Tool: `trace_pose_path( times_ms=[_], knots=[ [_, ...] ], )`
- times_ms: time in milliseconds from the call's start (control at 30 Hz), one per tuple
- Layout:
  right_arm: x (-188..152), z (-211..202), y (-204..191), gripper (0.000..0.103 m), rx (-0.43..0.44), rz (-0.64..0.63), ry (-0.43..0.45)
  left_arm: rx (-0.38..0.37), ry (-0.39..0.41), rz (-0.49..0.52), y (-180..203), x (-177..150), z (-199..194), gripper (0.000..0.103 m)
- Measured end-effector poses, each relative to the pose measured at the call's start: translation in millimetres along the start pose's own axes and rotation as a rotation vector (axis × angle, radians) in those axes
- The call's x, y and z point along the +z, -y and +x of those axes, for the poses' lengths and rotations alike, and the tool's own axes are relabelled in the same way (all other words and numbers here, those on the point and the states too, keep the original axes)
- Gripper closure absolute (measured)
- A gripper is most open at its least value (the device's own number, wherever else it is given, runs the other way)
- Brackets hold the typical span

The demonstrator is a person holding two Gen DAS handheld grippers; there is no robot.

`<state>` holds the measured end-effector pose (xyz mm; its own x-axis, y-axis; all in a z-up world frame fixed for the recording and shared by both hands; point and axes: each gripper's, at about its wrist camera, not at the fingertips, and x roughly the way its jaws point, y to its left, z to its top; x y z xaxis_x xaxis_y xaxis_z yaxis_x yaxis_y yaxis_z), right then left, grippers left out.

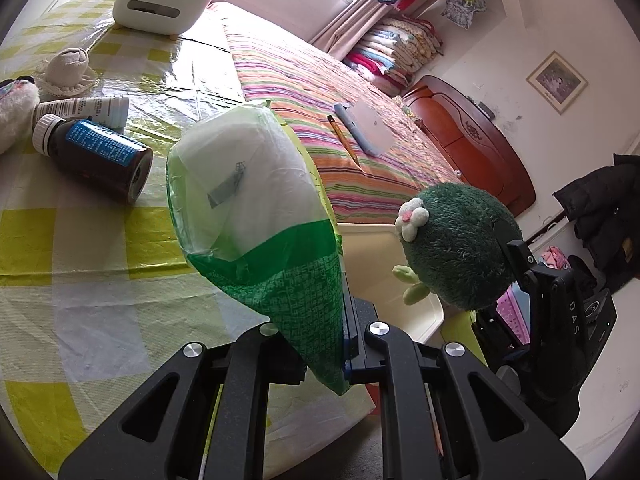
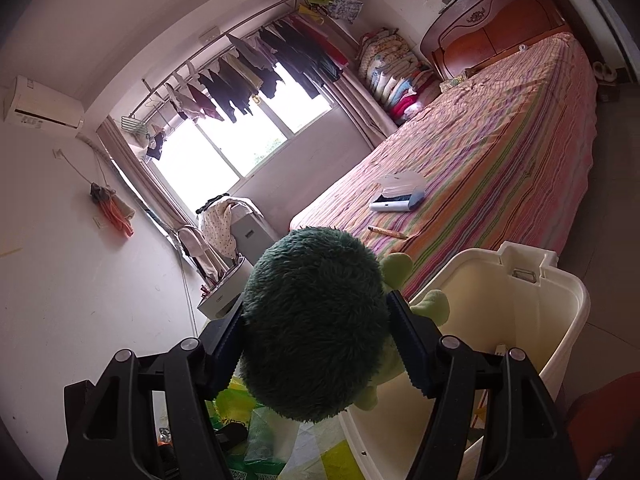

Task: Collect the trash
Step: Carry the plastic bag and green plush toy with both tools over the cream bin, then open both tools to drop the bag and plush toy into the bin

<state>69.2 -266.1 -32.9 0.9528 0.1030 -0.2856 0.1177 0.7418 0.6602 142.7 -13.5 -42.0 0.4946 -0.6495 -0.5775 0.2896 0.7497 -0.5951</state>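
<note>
- Left wrist view: the left hand-held gripper point(image 1: 345, 354) is pinching the lower corner of a green-and-clear plastic bag of white tissue paper point(image 1: 256, 216), its jaws pressed nearly together on the film.
- The bag is hanging in the air over the worktop point(image 1: 80, 264), which is wearing a glossy yellow-and-white checked plastic cover.
- A dark brown bottle with a blue label and white cap point(image 1: 96, 156) is lying on its side on the cover, just beside a white tube with printed text point(image 1: 82, 108).
- A white rounded desktop organiser holding pens point(image 1: 160, 4) is sitting at the far end of the worktop.
- To the right, the right hand-held gripper point(image 1: 502, 258) is carrying a dark green fluffy plush toy with a white flower point(image 1: 452, 244) above a cream plastic bin point(image 1: 384, 264).
- Right wrist view: the right hand-held gripper point(image 2: 316, 340) is squeezing the plush toy point(image 2: 316, 320) between its two blue-padded jaws, which are standing fairly wide around the soft body.
- The toy is hovering beside the open rim of the cream bin point(image 2: 560, 304), its pale green limbs reaching over the bin's edge.
- Beyond, a bed with a striped multicoloured cover point(image 2: 500, 152) is carrying a yellow pencil point(image 2: 386, 232) and a white-and-blue case point(image 2: 396, 196).
</note>
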Motion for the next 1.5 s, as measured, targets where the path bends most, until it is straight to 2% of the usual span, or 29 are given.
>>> trace_pose_path(
  times_ms=[233,567,800,1000,1233,1400,1500],
  knots=[
    [7.9,-10.4,19.7,0.035,-0.070,0.062,0.061,-0.013,-0.024,0.031,13.1,-1.7,13.2,0.091],
    [11.7,-10.2,37.4,0.031,-0.114,0.127,0.056,0.002,-0.040,0.037,21.0,-1.5,25.8,0.091],
    [12.8,-16.2,42.8,0.025,-0.109,0.161,0.080,0.003,-0.053,0.039,25.6,-2.0,32.6,0.091],
    [12.7,-26.6,44.2,0.025,-0.088,0.175,0.131,-0.015,-0.060,0.045,33.3,1.9,44.7,0.091],
    [14.5,-33.0,41.8,0.025,-0.074,0.174,0.169,-0.026,-0.059,0.114,54.3,4.4,65.0,0.091],
    [14.1,-36.7,44.6,0.025,-0.068,0.187,0.187,-0.030,-0.077,0.122,64.2,6.0,81.6,0.091],
    [14.0,-37.6,45.0,0.025,-0.065,0.186,0.189,-0.017,-0.075,0.122,66.6,7.5,87.4,0.086]
  ],
)
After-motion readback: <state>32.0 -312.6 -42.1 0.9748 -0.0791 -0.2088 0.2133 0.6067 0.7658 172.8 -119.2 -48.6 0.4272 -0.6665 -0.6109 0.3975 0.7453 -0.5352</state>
